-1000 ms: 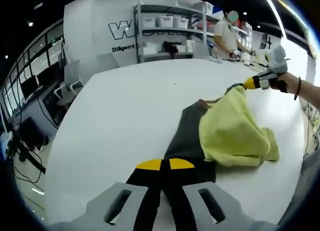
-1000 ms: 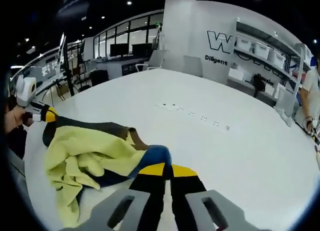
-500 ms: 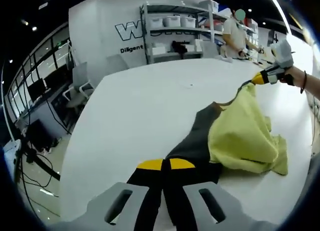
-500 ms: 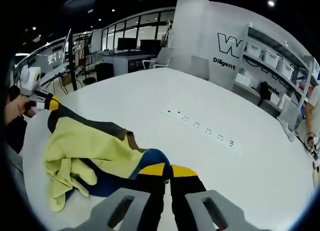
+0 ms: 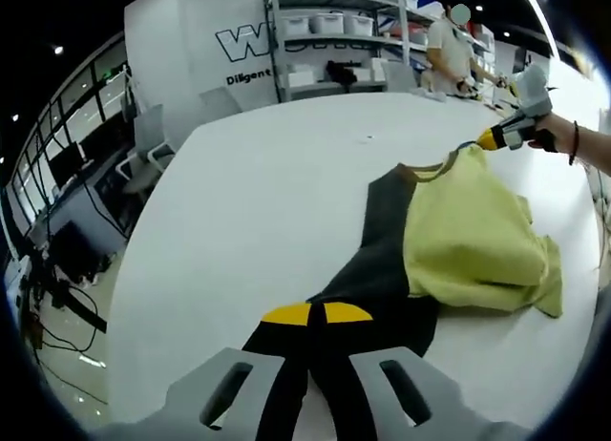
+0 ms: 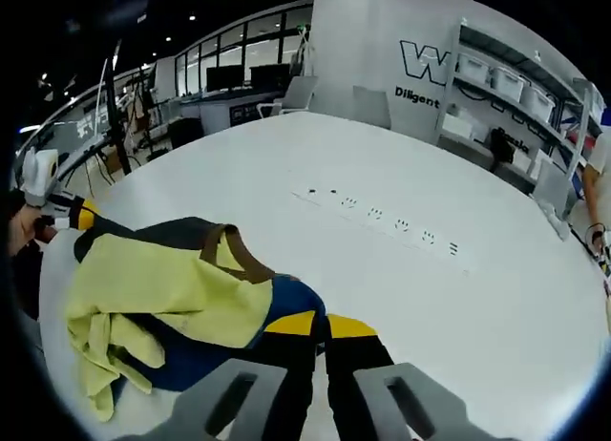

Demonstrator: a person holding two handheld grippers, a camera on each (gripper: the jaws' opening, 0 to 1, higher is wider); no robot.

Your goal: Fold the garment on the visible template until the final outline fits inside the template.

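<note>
Both tools are closed on cloth: the left gripper (image 5: 316,314) pinches the dark part of the garment (image 5: 449,241), and the right gripper (image 6: 304,325) pinches its blue edge. The garment is stretched between them, the yellow part bunched on the white table (image 5: 258,193) well inside its edges. To spread it well, I think both grips should pull apart evenly and low, so the bunched yellow cloth lies flat; I cannot make out a template.

A yellow, dark grey and blue cloth garment (image 5: 458,250) lies spread on the white round tabletop (image 5: 258,202), between the left gripper (image 5: 316,314) at one end and the right gripper (image 5: 489,137) at the far end. Behind the tabletop stands a metal shelf rack (image 5: 334,40).
</note>
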